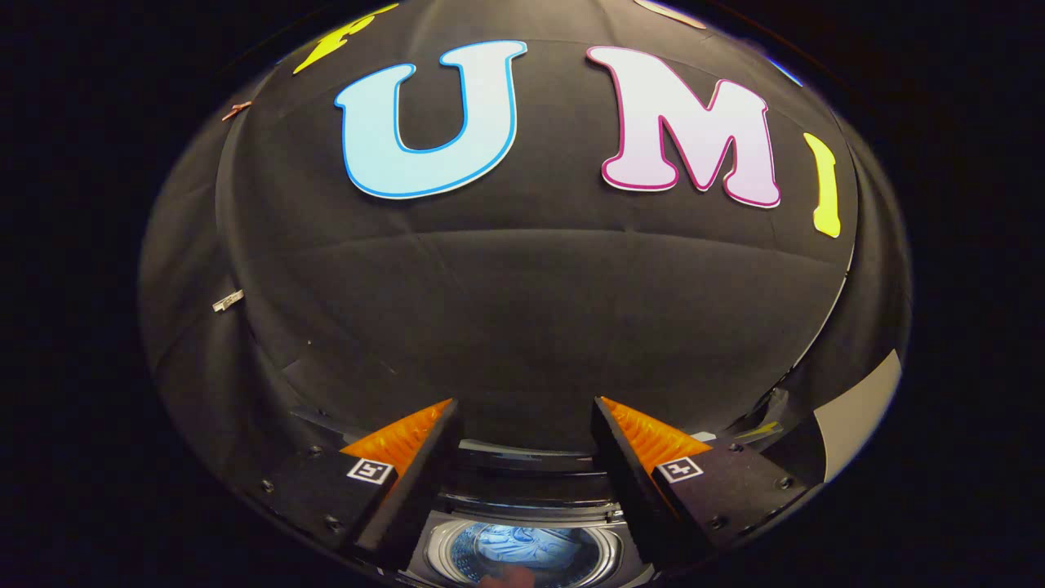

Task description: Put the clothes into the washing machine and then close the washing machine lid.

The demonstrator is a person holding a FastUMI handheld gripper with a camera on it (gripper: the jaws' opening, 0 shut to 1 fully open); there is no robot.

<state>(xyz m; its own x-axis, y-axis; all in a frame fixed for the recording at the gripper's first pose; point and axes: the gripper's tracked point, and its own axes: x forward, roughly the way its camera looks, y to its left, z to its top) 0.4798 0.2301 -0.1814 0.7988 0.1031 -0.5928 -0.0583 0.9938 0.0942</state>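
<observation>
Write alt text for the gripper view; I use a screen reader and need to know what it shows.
The gripper is open, its fingers spread with nothing between them, held above a washing machine whose round drum opening shows below, between the fingers. Pale clothes appear to lie inside the drum. The booth's black cloth wall rises beyond.

The washing machine (522, 523) stands open below, pale clothes (526, 545) lying inside its drum (445, 555).

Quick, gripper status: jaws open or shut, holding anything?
Gripper: jaws open and apart, nothing between them, raised above the washing machine, whose drum shows below between them.
</observation>
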